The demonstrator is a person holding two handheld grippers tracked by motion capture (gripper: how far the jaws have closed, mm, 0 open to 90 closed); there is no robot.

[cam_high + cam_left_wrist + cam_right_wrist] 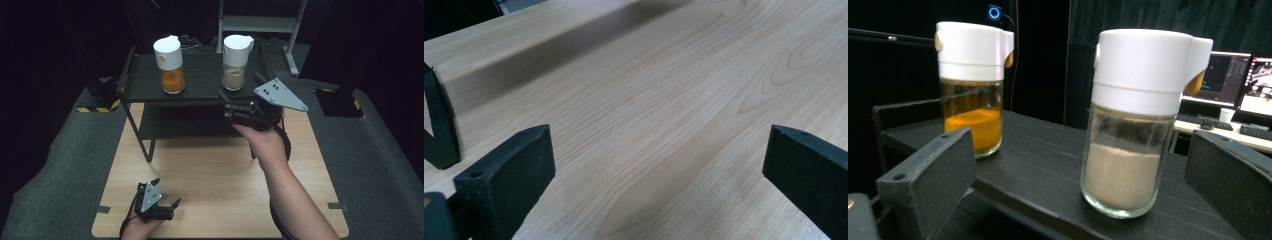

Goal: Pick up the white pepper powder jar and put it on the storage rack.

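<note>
Nearest, at the lower left of the high view, the left gripper (167,206) lies low over the wooden table (210,175), its jaws spread apart with nothing between them; its own view confirms this, bare light wood grain running between the two black pads. Toward the middle of the high view, a forearm reaches up from the bottom edge and carries the right gripper (231,102) to the front edge of the black shelf (200,75), grey plate uppermost. In the right gripper view its jaws stand wide apart and hold nothing. Between them, just right of centre, stands the jar of pale powder (1133,150), upright on the shelf top, white cap on, glass body not yet touched by either pad. Farther back, at the upper left of that view, the jar of orange powder (973,100) stands upright too, well apart from the first; in the high view it sits at the left half of the shelf (171,67). Beyond, at the far right, lit monitors (1233,82) on a desk. Judgement: the work seems at the approach stage only. Lining up on the pale jar looks done; closing on it, lifting and placing it are all left.
</note>
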